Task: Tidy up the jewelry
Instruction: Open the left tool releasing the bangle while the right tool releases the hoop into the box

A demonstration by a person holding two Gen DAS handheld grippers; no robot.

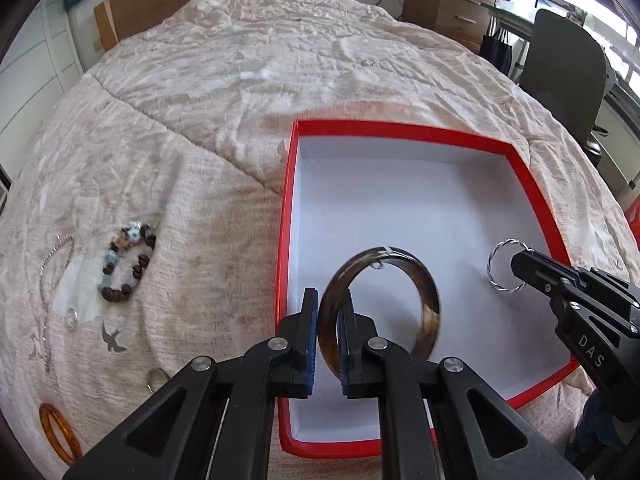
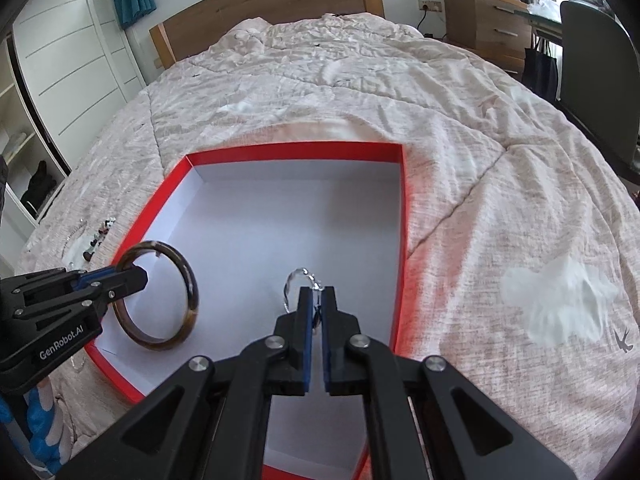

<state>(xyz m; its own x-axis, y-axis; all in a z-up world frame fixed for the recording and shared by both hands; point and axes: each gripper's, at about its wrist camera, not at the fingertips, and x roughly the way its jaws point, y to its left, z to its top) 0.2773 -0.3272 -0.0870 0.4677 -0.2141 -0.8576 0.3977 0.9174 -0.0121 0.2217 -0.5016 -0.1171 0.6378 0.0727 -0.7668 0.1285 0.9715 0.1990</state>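
Note:
A red box (image 1: 400,130) with a white inside lies on the bed. My left gripper (image 1: 329,300) is shut on a brown tortoiseshell bangle (image 1: 432,300), which stands upright over the box's near left part; its lower edge looks to be at the box floor (image 2: 248,240). My right gripper (image 2: 317,294) is shut on a thin twisted silver hoop (image 2: 290,284), held low over the middle of the box (image 2: 296,148). In the left wrist view the right gripper (image 1: 520,264) and its hoop (image 1: 494,268) are to the right of the bangle. The right wrist view shows the left gripper (image 2: 136,276) and bangle (image 2: 192,292) at the left.
On the quilt left of the box lie a dark beaded bracelet (image 1: 128,264), a silver chain (image 1: 56,256), small rings (image 1: 71,318) and an amber bangle (image 1: 60,432). A dark chair (image 1: 560,72) and a wooden dresser (image 1: 448,4) stand beyond the bed's right side.

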